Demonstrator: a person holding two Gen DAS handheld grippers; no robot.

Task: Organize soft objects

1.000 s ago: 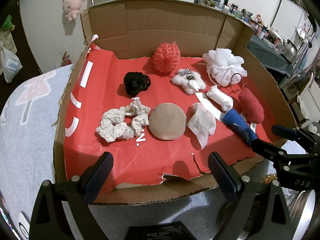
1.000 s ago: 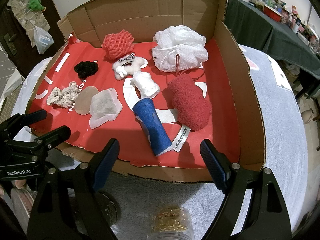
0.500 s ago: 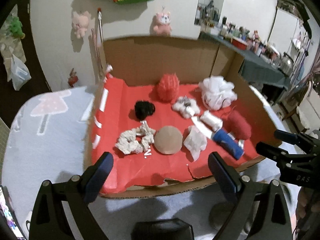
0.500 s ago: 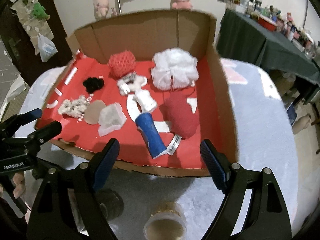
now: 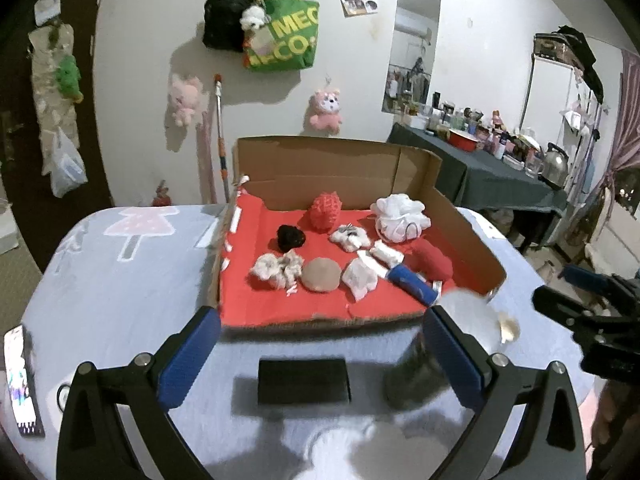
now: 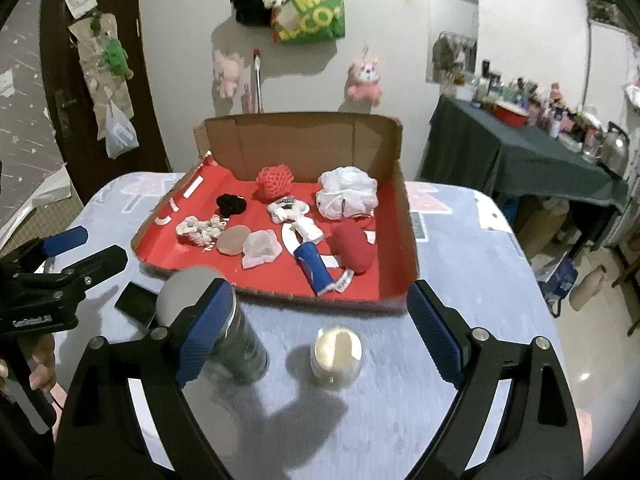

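Note:
A cardboard box (image 5: 332, 160) lined in red stands on the table and holds several soft things: a red mesh ball (image 5: 326, 211), a white bath pouf (image 5: 400, 218), a black scrunchie (image 5: 291, 237), a white lace scrunchie (image 5: 278, 269), a tan round pad (image 5: 321, 275), a blue roll (image 5: 412, 284) and a red fuzzy piece (image 5: 434, 258). My left gripper (image 5: 320, 356) hangs above the table in front of the box, jaws opening, holding nothing. My right gripper (image 6: 320, 328) hovers level with it to the right, jaws also opening, empty.
Under the left gripper lies a black flat device (image 5: 304, 380). A glass jar (image 6: 236, 348) and a small gold-topped jar (image 6: 338, 354) stand before the box. A phone (image 5: 22, 380) lies at the table's left edge. A cluttered dark-green table (image 6: 520, 148) stands at the right.
Both grippers have drawn back and up from the box, which now looks smaller and farther. The jars and the black device have come into view. Both pairs of jaws stand slightly wider.

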